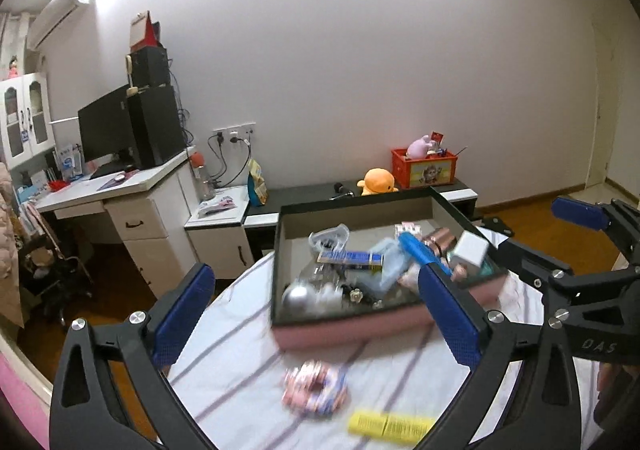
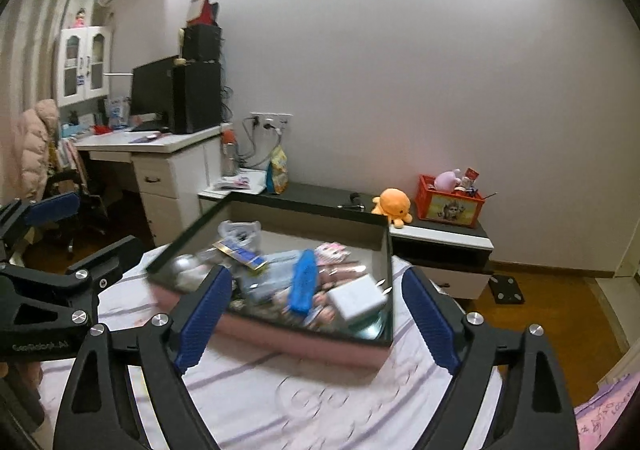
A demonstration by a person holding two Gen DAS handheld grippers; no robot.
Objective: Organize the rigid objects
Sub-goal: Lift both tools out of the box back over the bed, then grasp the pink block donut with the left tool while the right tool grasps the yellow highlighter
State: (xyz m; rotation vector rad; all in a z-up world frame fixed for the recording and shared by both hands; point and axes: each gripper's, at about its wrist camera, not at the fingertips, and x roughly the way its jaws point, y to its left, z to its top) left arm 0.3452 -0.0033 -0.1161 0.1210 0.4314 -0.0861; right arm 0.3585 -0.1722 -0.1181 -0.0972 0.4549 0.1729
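Note:
A pink box with a dark rim [image 1: 352,330] [image 2: 304,342] sits on the striped bed sheet and holds several items: a blue case [image 1: 420,248] [image 2: 304,282], a white cube [image 1: 472,248] [image 2: 356,300], a silver ball [image 1: 298,296]. A pink patterned roll [image 1: 316,390] and a yellow tube [image 1: 390,424] lie on the sheet in front of the box. My left gripper [image 1: 316,314] is open and empty above the sheet, in front of the box. My right gripper [image 2: 316,318] is open and empty over the box's near edge.
Behind the bed stand a white desk [image 1: 112,186] with monitor and speakers, a low dark cabinet [image 2: 440,234] with an orange plush [image 2: 394,206] and a red crate [image 2: 450,204]. Wooden floor [image 2: 532,306] lies to the right.

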